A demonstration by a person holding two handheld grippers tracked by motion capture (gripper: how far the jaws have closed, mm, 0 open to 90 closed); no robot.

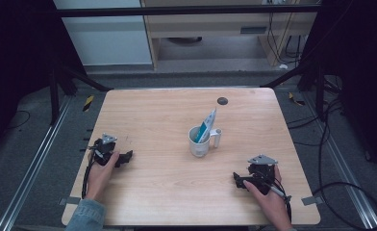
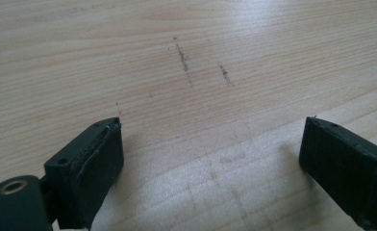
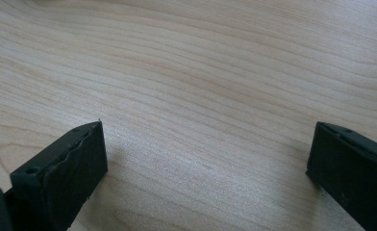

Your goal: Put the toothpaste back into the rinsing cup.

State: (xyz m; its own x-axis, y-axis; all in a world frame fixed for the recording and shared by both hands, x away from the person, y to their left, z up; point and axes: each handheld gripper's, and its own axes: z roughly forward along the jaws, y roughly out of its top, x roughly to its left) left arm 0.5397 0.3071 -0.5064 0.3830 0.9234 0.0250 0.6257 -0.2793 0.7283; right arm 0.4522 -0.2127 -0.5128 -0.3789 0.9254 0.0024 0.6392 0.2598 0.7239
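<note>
A white mug (image 1: 199, 141) stands near the middle of the wooden table (image 1: 167, 192), its handle to the right. A blue and white tube (image 1: 207, 125) leans out of it. My left gripper (image 1: 127, 157) rests on the table at the left, held by a hand. In the left gripper view it (image 2: 210, 144) is open over bare wood with dark scratch marks. My right gripper (image 1: 236, 180) rests at the front right, also hand-held. The right gripper view has it (image 3: 206, 154) open with bare wood between the jaws.
A small dark round spot (image 1: 222, 101) lies near the table's far edge. Black frame bars, cables (image 1: 340, 159) and grey floor surround the table. A pale cabinet (image 1: 225, 29) stands beyond.
</note>
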